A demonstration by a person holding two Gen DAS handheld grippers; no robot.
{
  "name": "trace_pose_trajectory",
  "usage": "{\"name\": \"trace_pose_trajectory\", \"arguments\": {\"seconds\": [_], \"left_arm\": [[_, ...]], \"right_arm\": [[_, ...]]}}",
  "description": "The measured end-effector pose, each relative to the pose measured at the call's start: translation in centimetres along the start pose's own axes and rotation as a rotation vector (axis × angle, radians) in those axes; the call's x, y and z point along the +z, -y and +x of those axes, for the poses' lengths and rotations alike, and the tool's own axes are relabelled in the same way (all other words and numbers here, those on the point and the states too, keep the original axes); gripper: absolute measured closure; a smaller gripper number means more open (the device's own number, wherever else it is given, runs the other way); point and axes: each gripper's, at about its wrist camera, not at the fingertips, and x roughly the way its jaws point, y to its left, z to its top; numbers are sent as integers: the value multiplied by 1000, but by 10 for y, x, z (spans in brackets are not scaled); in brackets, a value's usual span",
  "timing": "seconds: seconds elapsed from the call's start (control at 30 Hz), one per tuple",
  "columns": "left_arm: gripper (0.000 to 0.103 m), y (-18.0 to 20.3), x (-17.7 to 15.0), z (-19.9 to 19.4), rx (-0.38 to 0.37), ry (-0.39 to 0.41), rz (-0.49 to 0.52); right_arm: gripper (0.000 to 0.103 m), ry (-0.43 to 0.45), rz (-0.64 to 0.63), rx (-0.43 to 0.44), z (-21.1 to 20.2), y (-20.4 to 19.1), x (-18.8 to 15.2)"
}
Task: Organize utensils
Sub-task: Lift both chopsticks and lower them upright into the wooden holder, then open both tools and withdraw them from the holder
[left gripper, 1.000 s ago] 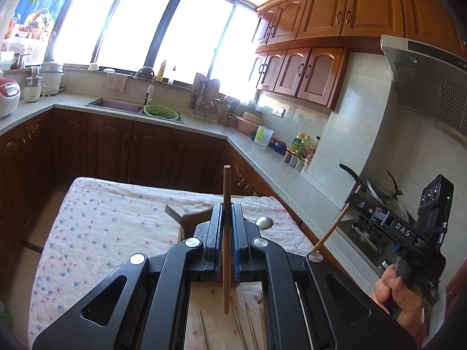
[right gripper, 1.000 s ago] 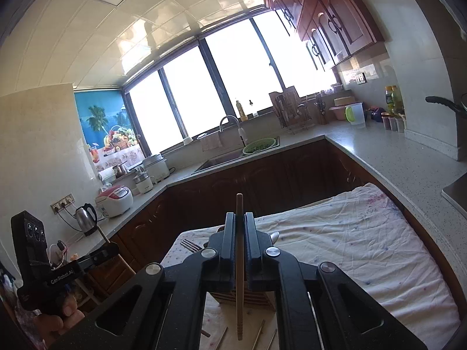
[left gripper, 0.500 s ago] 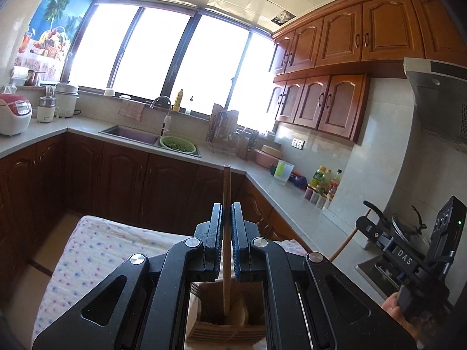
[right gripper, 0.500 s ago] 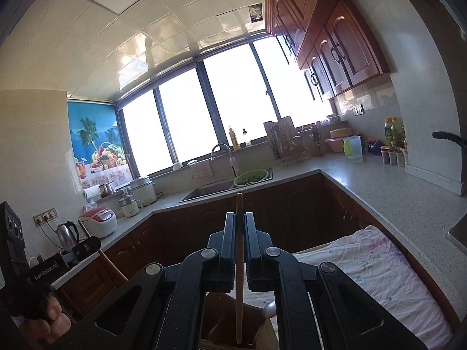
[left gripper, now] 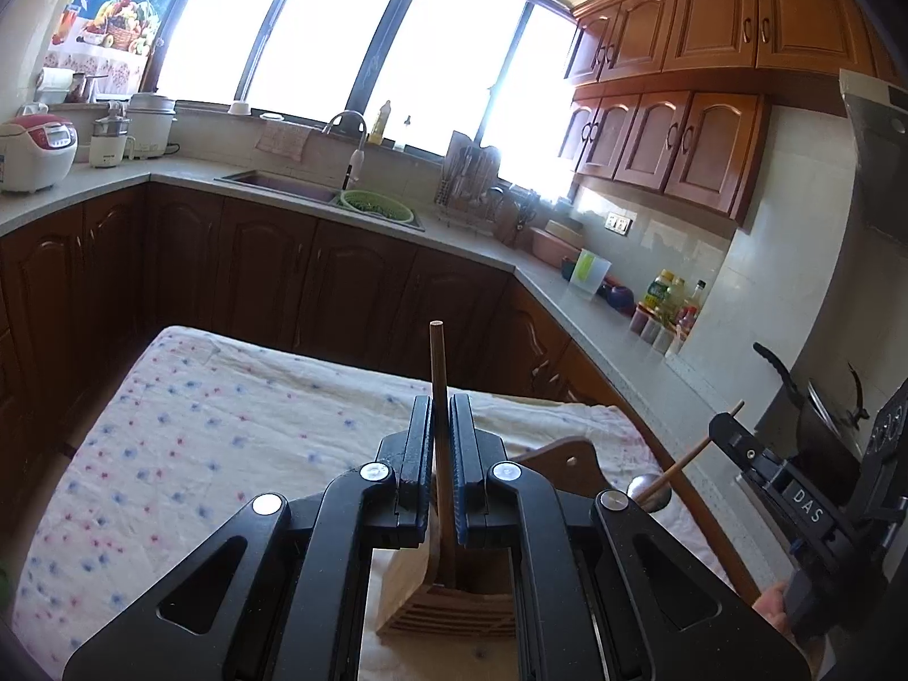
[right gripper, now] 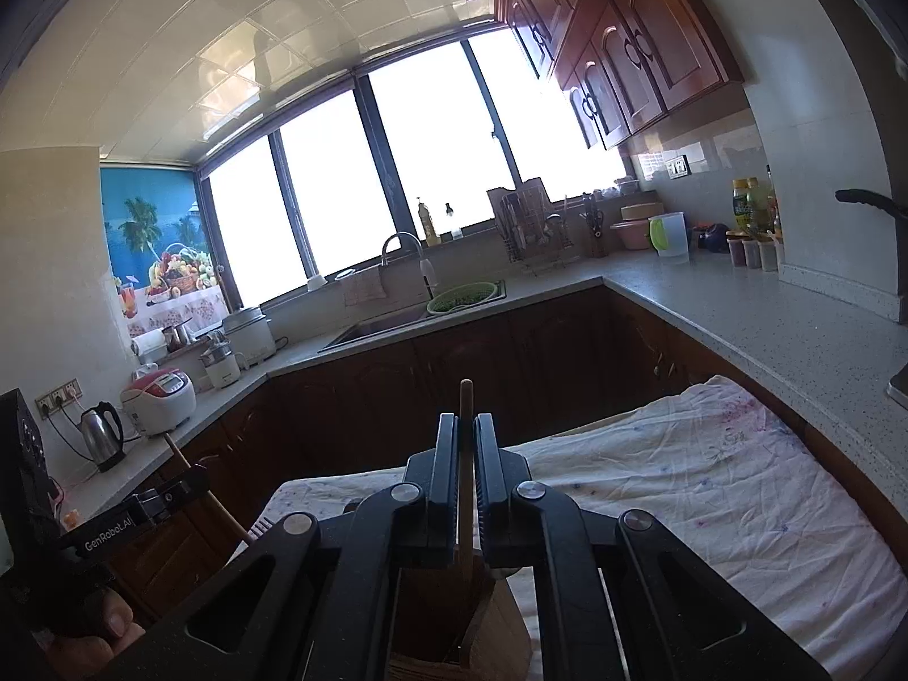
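We see our left gripper (left gripper: 441, 454) clamped on a thin brown wooden chopstick (left gripper: 438, 374); its lower end dips into the slatted wooden utensil holder (left gripper: 454, 604) at bottom centre, tip hidden. Our right gripper (right gripper: 465, 471) likewise pinches another wooden chopstick (right gripper: 466, 397) over the holder, largely blocked by the black fingers (right gripper: 445, 471).

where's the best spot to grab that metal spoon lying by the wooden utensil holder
Judging from the left wrist view, only the spoon's rounded bowl shows, lying on the cloth right of the wooden utensil holder. Probably come from above and pinch the neck just behind the bowl; the handle is hidden.
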Motion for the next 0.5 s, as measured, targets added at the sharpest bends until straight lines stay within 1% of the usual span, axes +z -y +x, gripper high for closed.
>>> {"name": "trace_pose_trajectory", "arguments": {"seconds": [0.07, 0.37, 0.43, 0.5], "left_arm": [[98, 1, -4, 0, 4, 7, 6], [97, 4, 0, -1, 10, -7, 20], [97, 3, 1, 0, 3, -23, 17], [96, 2, 0, 1, -2, -40, 12]], "right_arm": [[98, -28, 7, 1, 4, 2, -6], [98, -53, 39, 1, 7, 11, -2], [97, -54, 49, 1, 8, 12, -2], [92, -56, 64, 5, 7, 13, -2]]}}
